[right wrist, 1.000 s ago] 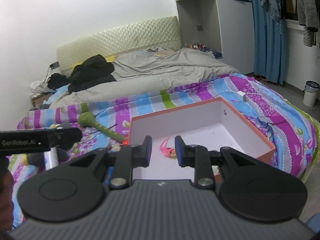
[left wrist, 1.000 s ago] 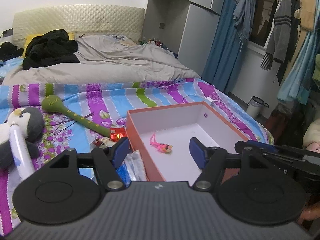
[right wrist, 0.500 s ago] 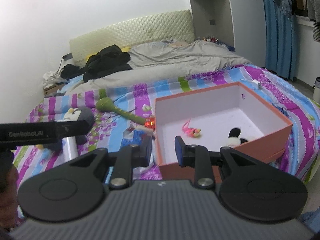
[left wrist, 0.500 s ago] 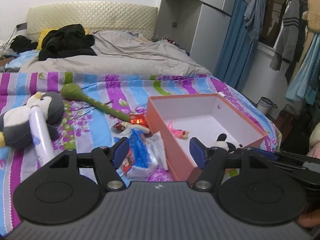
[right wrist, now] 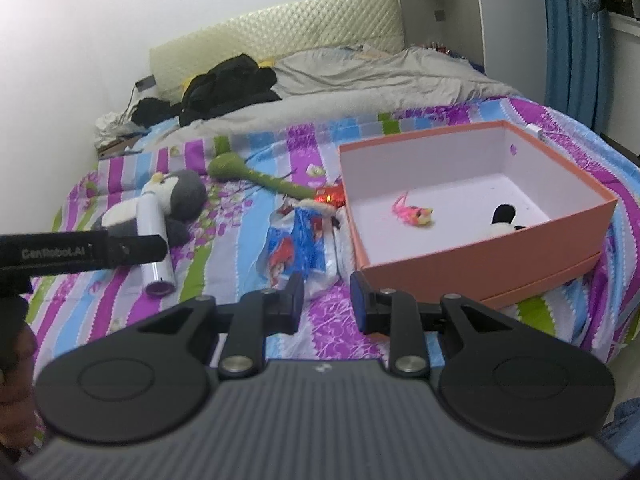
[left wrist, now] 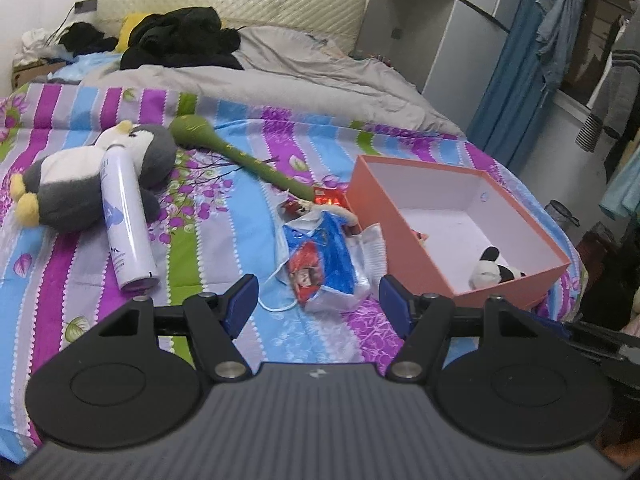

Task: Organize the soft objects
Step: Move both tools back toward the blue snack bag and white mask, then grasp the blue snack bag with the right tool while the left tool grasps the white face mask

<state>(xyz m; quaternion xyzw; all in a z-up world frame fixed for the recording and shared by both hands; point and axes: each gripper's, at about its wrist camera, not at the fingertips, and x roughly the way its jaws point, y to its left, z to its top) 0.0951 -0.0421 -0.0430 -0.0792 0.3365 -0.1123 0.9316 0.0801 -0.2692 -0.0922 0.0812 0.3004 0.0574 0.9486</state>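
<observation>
An orange box (left wrist: 404, 236) (right wrist: 480, 260) with a white inside stands on the striped bedspread. In it lie a small pink toy (right wrist: 414, 213) and a black-and-white panda plush (left wrist: 490, 270) (right wrist: 502, 220). A grey penguin plush (left wrist: 80, 184) (right wrist: 176, 200) lies at the left, with a white spray can (left wrist: 124, 216) (right wrist: 154, 248) across it. A green plush stick (left wrist: 236, 156) (right wrist: 260, 176) lies beyond. My left gripper (left wrist: 318, 304) is wide open and empty above a blue snack bag (left wrist: 324, 260) (right wrist: 296, 252). My right gripper (right wrist: 326, 300) is open a little and empty.
A small red pack (left wrist: 330, 199) (right wrist: 330, 198) lies beside the box's far left corner. A grey duvet (left wrist: 280, 80) and black clothes (left wrist: 180, 40) cover the far bed. Hanging clothes (left wrist: 616, 92) and a bin (left wrist: 562, 214) stand at the right.
Both grippers have pulled back and left from the box. The penguin, can and snack bag have come into fuller view. The panda plush now shows in the box.
</observation>
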